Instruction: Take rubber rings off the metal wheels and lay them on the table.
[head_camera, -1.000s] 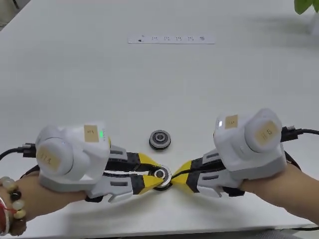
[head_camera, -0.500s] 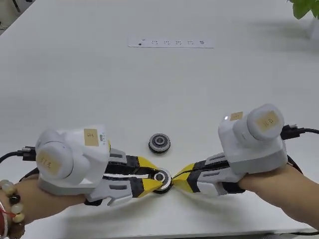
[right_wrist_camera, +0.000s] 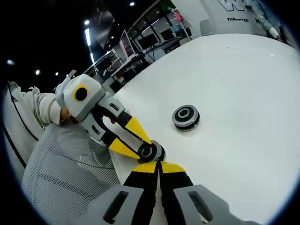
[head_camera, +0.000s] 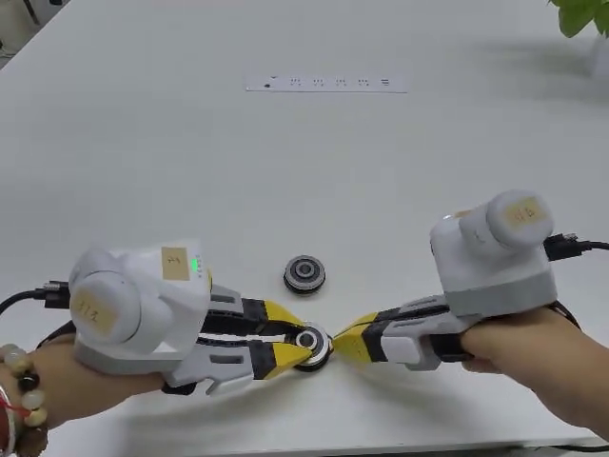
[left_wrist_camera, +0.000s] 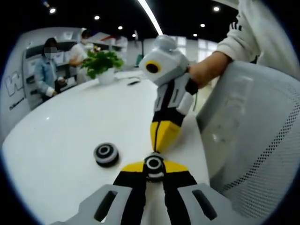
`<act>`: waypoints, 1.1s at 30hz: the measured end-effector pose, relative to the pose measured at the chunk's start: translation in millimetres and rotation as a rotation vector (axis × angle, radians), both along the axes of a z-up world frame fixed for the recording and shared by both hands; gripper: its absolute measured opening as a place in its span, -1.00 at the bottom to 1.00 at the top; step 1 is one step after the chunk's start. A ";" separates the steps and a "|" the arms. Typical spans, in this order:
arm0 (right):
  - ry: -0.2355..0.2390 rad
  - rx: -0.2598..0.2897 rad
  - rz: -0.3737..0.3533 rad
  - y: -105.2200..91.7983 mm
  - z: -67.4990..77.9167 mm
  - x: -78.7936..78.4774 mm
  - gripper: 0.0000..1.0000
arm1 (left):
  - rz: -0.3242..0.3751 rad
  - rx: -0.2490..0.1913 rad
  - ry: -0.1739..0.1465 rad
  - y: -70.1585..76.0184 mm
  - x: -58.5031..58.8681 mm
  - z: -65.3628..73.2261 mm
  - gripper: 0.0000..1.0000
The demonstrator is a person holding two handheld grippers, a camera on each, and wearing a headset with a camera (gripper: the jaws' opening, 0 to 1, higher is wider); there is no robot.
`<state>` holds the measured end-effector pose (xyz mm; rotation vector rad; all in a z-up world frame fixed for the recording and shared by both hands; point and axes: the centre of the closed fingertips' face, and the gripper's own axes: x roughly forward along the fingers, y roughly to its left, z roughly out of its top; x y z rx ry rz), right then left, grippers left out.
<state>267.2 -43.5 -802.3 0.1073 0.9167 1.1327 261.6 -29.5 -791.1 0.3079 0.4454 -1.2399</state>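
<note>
Two hand-held grippers meet tip to tip near the front edge of a smooth white table [head_camera: 190,171]. The left gripper [head_camera: 303,348], a white plastic body with black arms and yellow wedge tips, has its jaws clamped on a small round metal wheel [head_camera: 309,340]. The wheel's shiny hub faces upward, so its axle line points up off the table. The right gripper [head_camera: 341,347] comes in from the opposite side, its long axis in line with the left one. Its jaws are pressed together with the tips at the wheel's rim; whether they pinch the rubber cannot be told. Just beyond the pair, a second wheel [head_camera: 304,272] lies flat on the table, hub hole up, with a dark rubber ring [head_camera: 287,273] around its rim.
</note>
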 end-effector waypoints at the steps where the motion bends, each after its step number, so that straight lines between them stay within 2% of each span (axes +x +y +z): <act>1: 0.020 0.022 -0.015 0.7 1.7 -0.1 -1.00 | 0.000 0.000 0.002 0.0 0.0 0.0 -0.72; 6: 0.100 0.072 -0.079 -0.9 3.0 2.3 -1.00 | 0.002 -0.009 0.020 -0.1 -1.0 0.2 -0.71; 10: 0.165 0.107 -0.121 -2.7 2.2 3.4 -1.00 | -0.008 -0.007 0.010 -0.7 -1.2 0.4 -0.72; 30: 0.153 0.089 -0.081 7.3 7.5 -6.8 -1.00 | -0.022 0.007 -0.014 -1.2 -1.6 -0.7 -0.73; 33: 0.166 0.102 -0.091 8.1 8.6 -7.0 -1.00 | -0.021 0.009 -0.015 -1.0 -1.0 -0.8 -0.73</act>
